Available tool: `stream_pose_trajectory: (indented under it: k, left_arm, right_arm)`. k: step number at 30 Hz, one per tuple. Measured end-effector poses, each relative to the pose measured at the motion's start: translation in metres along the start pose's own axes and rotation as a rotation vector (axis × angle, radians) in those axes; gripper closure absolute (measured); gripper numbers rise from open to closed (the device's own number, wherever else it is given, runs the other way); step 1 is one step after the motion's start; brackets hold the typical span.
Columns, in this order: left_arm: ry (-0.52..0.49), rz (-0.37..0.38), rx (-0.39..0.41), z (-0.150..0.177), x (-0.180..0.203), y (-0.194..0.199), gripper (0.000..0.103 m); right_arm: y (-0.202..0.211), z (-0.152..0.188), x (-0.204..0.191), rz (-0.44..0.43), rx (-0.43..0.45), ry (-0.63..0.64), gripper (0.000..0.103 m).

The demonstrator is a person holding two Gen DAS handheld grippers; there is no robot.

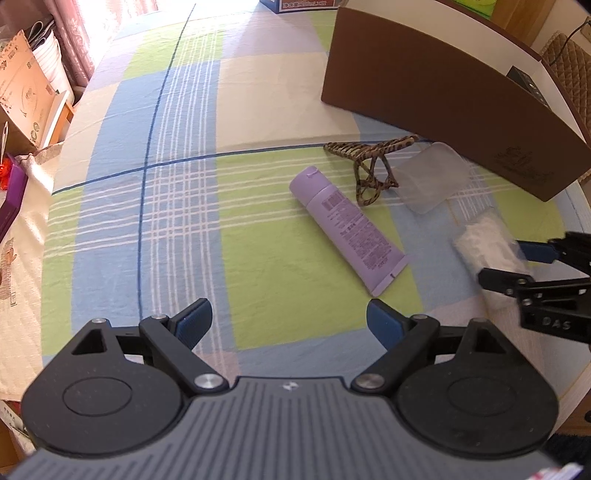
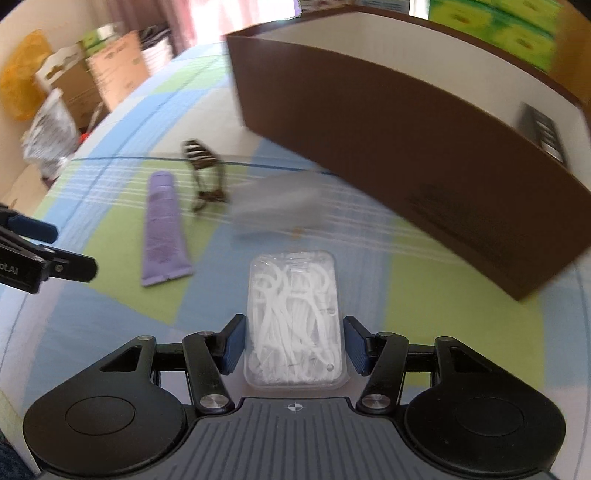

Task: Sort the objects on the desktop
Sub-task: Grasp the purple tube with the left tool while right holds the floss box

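Floss picks in a clear rectangular plastic case [image 2: 293,321] sit between the right gripper [image 2: 293,341]'s blue pads, clamped or nearly so, presumably bound for the brown cardboard box [image 2: 406,155] ahead, while the left gripper [image 1: 288,325] hovers spread and empty near the lilac squeeze tube [image 1: 349,225], leopard-print hair claw [image 1: 373,166] and translucent lid [image 1: 430,177] lying before the box.

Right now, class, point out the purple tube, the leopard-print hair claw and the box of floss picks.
purple tube [image 1: 349,225], left wrist view, mid-body label.
leopard-print hair claw [image 1: 371,162], left wrist view, central hinge.
box of floss picks [image 2: 293,317], right wrist view, clear lid centre.

Home: plaid tablecloth [image 1: 184,206], curtains [image 1: 74,33], cardboard boxes [image 1: 22,92]
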State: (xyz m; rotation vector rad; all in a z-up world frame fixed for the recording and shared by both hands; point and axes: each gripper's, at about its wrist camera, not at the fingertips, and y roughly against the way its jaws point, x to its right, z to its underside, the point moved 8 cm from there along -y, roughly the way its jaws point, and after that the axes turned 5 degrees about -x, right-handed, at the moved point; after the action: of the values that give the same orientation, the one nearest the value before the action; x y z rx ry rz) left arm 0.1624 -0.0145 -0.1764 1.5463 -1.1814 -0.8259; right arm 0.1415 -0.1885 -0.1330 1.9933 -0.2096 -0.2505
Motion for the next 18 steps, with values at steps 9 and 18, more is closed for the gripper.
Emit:
stream_pose_trajectory:
  k: [9, 18]
  left_arm:
    - [0.015, 0.038, 0.062, -0.03, 0.026, -0.019, 0.015]
    - [-0.008, -0.012, 0.086, -0.054, 0.037, -0.044, 0.015]
  right_arm:
    - [0.015, 0.012, 0.057, 0.065, 0.005, -0.137, 0.049]
    - [0.019, 0.016, 0.08, 0.068, 0.011, -0.176, 0.05]
